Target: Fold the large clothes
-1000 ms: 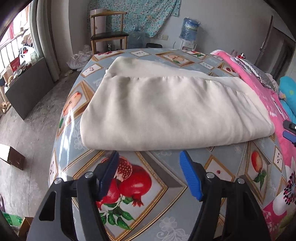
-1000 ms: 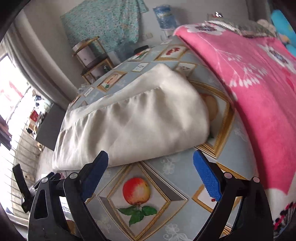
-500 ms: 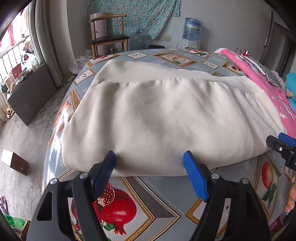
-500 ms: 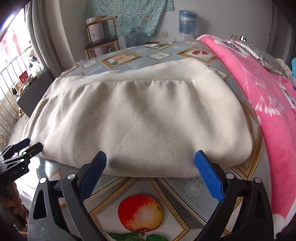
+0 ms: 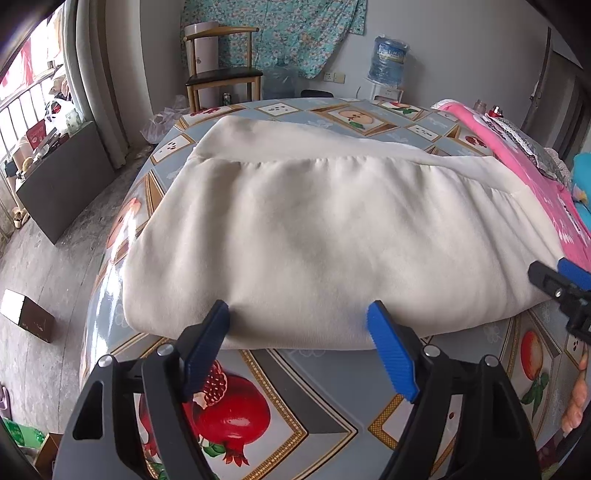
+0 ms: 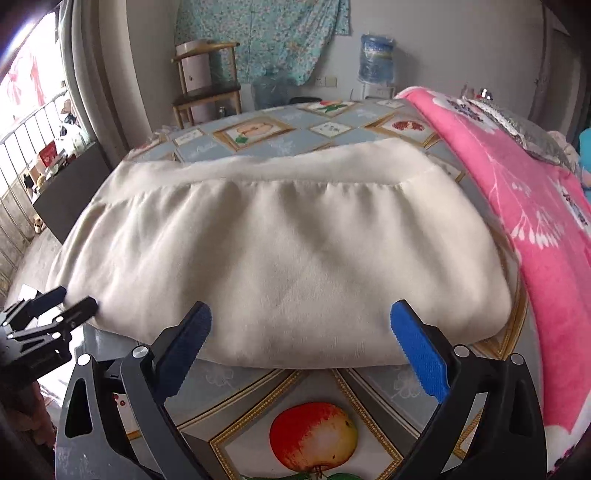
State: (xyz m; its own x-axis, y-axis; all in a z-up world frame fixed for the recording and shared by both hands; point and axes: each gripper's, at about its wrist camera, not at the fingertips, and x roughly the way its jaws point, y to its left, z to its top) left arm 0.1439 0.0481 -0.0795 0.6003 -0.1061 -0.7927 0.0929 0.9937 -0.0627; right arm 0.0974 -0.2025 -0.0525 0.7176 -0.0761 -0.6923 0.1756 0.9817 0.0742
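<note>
Garment location: cream garment (image 5: 325, 240) lies folded on the fruit-print tablecloth (image 5: 332, 398), beside the pink blanket (image 6: 532, 206).
Long axis: runs left-right; near folded edge faces both grippers.
Left gripper (image 5: 297, 317): jaws apart, at near edge.
Right gripper (image 6: 299, 321): jaws apart, at near edge.
Risk: pinching only the top layer would likely separate the stack; uneven lifting would likely skew the fold.

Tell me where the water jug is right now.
The blue water jug stands on a white dispenser against the far wall, beyond the table, in both wrist views. It is right of the wooden chair and the hanging floral cloth.
</note>
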